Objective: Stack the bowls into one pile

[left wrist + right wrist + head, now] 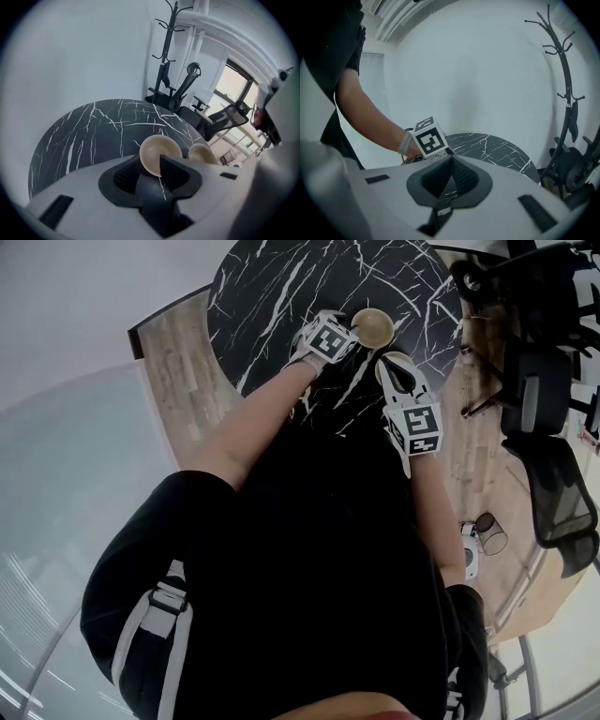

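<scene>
A cream bowl [157, 150] sits on the black marble round table [89, 131], with a second cream bowl [202, 153] just to its right. My left gripper [151, 166] is open, and the first bowl's near rim shows in the gap at its fingertips; the pads do not press on it. From the head view, that bowl [372, 327] lies right at the tip of the left gripper [354, 334]. The right gripper [392, 360] hovers just beside it over the table [272, 296]. In its own view the right gripper [451, 159] has its pads together with nothing between them.
Black office chairs [548, 399] and a coat rack [166, 56] stand beyond the table's far side. A wire bin [490, 532] sits on the wooden floor at the right. The left gripper's marker cube [429, 139] and the person's forearm fill the left of the right gripper view.
</scene>
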Demonstrator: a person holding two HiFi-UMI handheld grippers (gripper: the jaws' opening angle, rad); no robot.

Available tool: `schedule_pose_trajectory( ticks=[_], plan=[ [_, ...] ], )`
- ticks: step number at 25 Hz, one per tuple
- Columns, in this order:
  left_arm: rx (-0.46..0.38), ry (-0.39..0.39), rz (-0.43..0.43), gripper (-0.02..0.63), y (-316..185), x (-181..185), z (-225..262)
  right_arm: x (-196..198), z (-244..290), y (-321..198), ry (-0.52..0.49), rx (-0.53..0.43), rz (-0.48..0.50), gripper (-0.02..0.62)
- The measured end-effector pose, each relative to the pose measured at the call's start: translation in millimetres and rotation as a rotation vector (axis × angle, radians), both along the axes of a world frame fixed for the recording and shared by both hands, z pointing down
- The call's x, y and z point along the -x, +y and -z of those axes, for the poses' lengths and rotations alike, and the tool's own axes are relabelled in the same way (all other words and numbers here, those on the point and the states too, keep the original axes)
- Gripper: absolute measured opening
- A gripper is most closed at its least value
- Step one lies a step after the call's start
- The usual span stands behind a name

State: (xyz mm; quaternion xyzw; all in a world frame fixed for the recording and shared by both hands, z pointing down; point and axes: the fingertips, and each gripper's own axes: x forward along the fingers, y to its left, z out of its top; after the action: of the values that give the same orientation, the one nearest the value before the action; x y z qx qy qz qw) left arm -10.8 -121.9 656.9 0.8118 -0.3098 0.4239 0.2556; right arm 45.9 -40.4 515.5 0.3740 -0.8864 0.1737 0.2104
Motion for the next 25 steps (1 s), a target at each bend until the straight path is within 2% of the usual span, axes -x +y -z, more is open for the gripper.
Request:
schedule_pose_trajectory(
  ticks=[6, 13, 25],
  plan=[
    [0.037, -0.002, 0.030, 0.133, -23.6, -7.1, -18.7, 4.6, -7.1, -0.8, 0.002, 0.024, 0.015, -0.009],
    [0.086, -0.009, 0.015, 0.133, -32.1, -18.8, -50.8, -3.6, -18.7, 6.7, -0.028, 0.074, -0.028, -0.009],
    [0.148, -0.032, -0.006, 0.130, -40.6, -30.4, -71.4, -19.2, -30.0, 0.5, -0.020, 0.089, -0.060, -0.009]
  ],
)
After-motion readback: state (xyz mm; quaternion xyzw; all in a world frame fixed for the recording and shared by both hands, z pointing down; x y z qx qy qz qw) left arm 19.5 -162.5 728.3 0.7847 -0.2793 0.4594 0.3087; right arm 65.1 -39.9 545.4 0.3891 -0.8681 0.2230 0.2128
